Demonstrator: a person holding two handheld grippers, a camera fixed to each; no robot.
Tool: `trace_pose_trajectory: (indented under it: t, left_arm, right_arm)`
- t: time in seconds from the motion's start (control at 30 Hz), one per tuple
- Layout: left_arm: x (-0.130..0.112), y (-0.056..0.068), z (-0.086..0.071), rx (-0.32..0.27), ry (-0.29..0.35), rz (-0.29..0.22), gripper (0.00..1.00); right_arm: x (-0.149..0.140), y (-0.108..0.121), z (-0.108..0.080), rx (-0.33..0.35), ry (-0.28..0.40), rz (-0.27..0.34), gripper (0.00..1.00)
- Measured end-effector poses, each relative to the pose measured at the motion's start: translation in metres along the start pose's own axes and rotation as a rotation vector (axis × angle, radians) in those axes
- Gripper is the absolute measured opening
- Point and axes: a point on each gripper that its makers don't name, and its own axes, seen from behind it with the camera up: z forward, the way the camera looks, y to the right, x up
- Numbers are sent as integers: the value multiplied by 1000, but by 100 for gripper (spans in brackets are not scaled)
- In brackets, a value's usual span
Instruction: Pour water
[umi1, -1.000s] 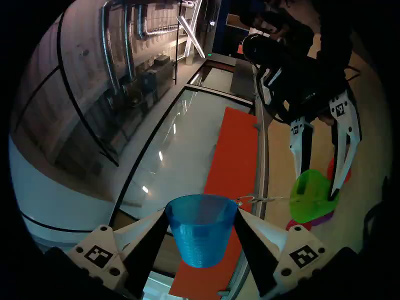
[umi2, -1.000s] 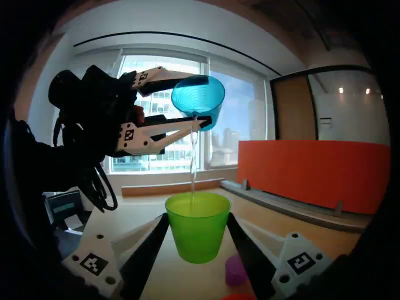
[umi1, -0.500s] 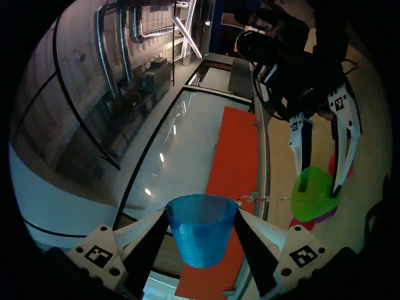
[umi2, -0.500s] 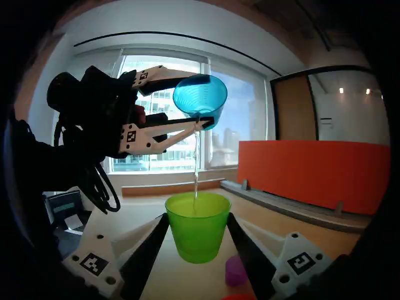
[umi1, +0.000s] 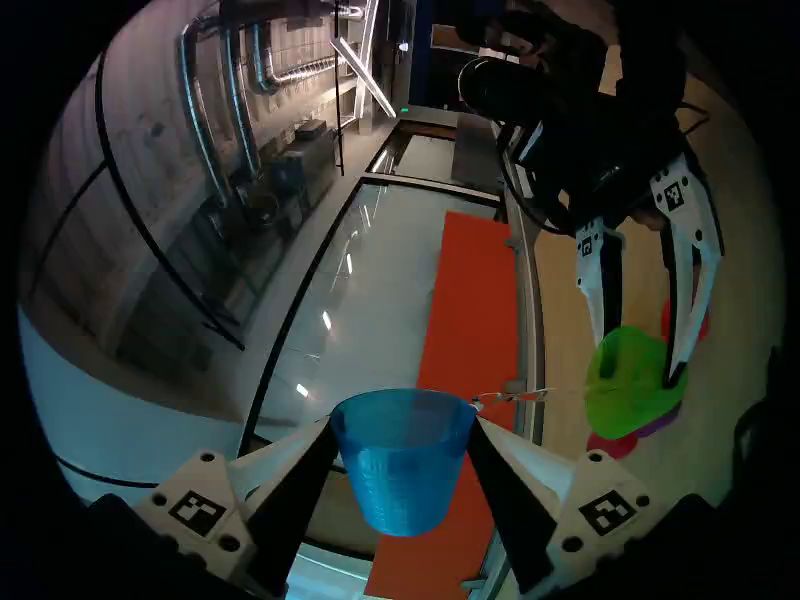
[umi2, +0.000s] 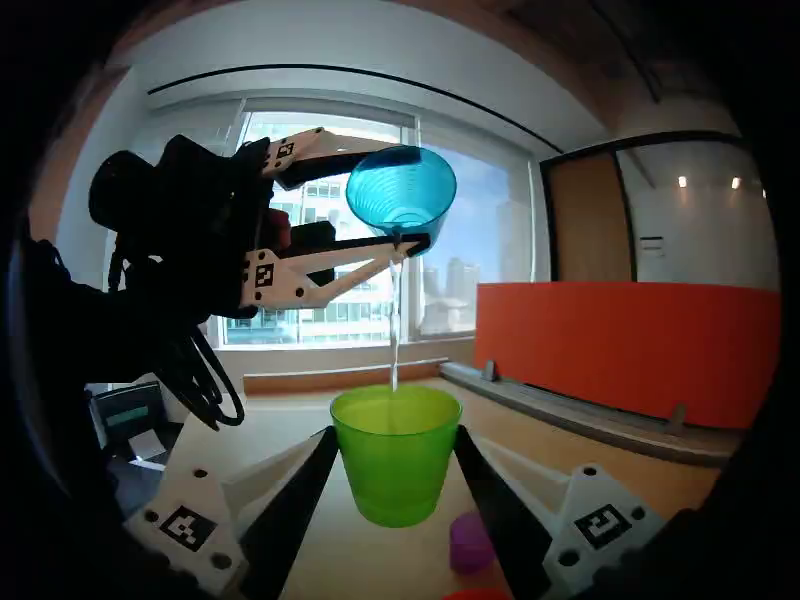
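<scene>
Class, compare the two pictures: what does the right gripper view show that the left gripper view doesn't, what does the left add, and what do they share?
Right gripper view: a window with city buildings behind the pour. Left gripper view: ceiling pipes. Shared: blue cup in left tongs, tilted; water stream; green cup in right tongs; orange partition.

tilted cup (umi2: 400, 190) above upright cup (umi2: 396, 455)
</scene>
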Motion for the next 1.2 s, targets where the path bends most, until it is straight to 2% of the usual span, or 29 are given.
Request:
trace_pose_trajectory:
  t: [0.77, 1.2]
  left_arm:
    - [8, 9, 7, -7, 11, 90, 87]
    - [8, 11, 7, -7, 4, 163, 86]
  right_arm:
    - [1, 5, -5, -7, 5, -1, 87]
    - [0, 6, -5, -11, 5, 1, 87]
